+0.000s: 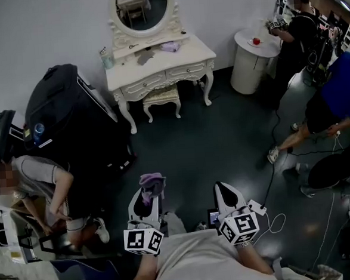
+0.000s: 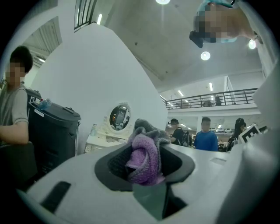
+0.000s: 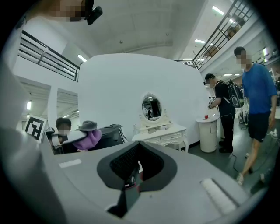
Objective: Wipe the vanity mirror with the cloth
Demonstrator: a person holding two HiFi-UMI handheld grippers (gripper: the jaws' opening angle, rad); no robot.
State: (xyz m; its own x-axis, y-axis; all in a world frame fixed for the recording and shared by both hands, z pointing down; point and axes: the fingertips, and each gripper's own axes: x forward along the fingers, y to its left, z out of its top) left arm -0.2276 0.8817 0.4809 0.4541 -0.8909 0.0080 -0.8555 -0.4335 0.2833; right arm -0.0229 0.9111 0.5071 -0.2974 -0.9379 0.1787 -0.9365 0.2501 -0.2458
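Left gripper (image 1: pixel 150 192) clamps the bunched cloth (image 1: pixel 152 181); right gripper (image 1: pixel 226 191) is closed, empty. Vanity mirror (image 1: pixel 142 7) stands well apart (across the floor (image 1: pixel 222 133)); the wad may slip out once pressed on glass.

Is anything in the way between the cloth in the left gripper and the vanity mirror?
No obstacle shows. Open floor lies between the cloth in the left gripper and the dressing table, with its stool, below the vanity mirror.
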